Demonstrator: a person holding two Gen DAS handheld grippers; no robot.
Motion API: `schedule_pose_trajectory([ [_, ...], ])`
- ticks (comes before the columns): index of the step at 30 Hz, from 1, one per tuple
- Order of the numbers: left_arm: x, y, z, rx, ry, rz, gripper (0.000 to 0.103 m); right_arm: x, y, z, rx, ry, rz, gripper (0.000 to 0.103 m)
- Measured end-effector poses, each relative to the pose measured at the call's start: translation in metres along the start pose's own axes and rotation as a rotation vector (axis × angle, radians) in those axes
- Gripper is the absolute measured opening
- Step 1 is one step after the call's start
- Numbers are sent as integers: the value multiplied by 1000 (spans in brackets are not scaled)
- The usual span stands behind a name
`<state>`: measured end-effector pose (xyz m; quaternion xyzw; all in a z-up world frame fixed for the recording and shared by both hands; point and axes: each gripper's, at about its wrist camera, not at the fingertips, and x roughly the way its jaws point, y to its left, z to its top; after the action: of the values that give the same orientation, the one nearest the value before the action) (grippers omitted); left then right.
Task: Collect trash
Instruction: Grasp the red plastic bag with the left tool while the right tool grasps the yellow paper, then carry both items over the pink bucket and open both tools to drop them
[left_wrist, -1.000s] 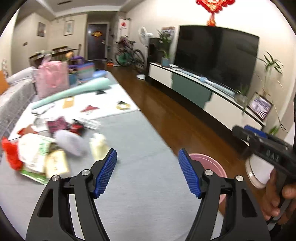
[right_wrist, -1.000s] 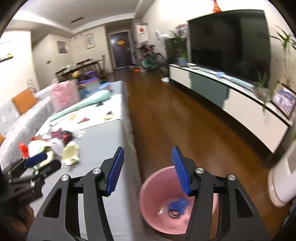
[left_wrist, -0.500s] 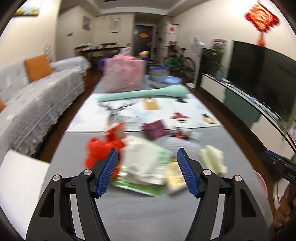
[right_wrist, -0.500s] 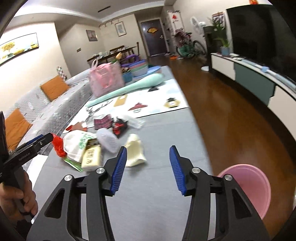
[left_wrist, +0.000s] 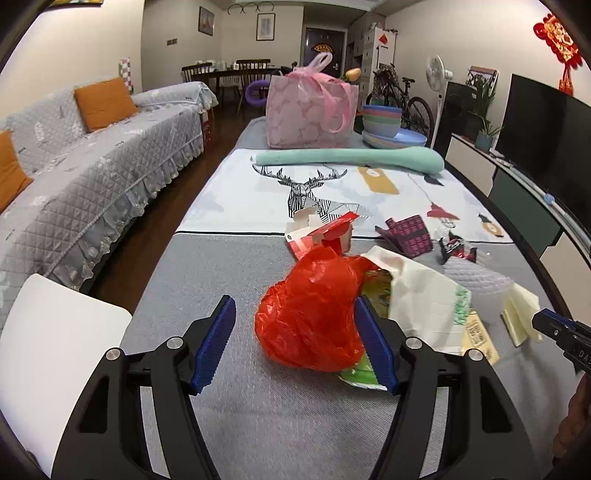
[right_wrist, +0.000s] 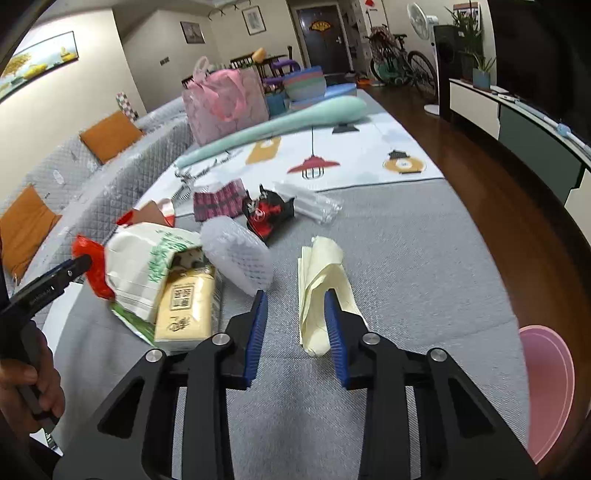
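Trash lies in a heap on the gray table cover (left_wrist: 229, 413). The left gripper (left_wrist: 295, 345) has its fingers spread wide, one on each side of a crumpled red plastic bag (left_wrist: 314, 314). The right gripper (right_wrist: 295, 328) is spread too, with a folded pale yellow paper (right_wrist: 317, 291) between its blue pads. It holds nothing yet.

To do this step well, I think each hand should push in a bit more, so the soft stuff sits deep between the pads, then squeeze slowly. The red bag is puffy and may slip, so grab it in the middle. It touches a white paper bag (left_wrist: 421, 295), which could drag along. The pink bin (right_wrist: 546, 395) waits by the table edge on the right.
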<state>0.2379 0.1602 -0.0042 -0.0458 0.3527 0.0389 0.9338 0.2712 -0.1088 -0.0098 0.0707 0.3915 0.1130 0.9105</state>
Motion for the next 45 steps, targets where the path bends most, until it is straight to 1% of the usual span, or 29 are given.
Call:
schedule_pose_trajectory([
  [2,5,0,0,3,11,-21,65,7,1,1,-3,13,-6,23],
  [3,7,0,0,13,15,-28,63,9,1,0,-5,18,-6,20],
  [4,8,-1,-1,19,17,-28,56,11,1,0,-7,22,-8,15],
  [5,11,-1,-2,22,28,-33,52,13,2,0,-12,30,-11,10],
  [6,13,0,-2,23,38,-39,44,14,2,0,-14,34,-11,7],
  [7,14,0,-3,24,50,-39,37,15,2,-1,-15,36,-13,5],
  [10,9,0,-2,34,35,-18,27,12,2,-1,-23,32,-14,2],
  [14,-1,2,2,21,9,9,25,2,1,-2,-29,18,-9,1],
  [18,-16,6,6,-7,-39,53,25,-13,0,-3,-42,-7,-19,1],
  [25,-42,7,11,-53,-106,67,25,-50,-5,-7,-67,-72,-56,1],
  [29,-52,-1,12,-58,-124,40,25,-70,-10,-9,-76,-101,-68,1],
  [33,-65,-16,9,-35,-155,25,25,-88,-18,-12,-77,-120,-81,1],
  [39,-84,-44,3,1,-168,-45,25,-110,-32,-16,-64,-140,-98,1],
  [45,-102,-78,-10,29,-171,-112,25,-133,-48,-23,-50,-165,-123,1],
])
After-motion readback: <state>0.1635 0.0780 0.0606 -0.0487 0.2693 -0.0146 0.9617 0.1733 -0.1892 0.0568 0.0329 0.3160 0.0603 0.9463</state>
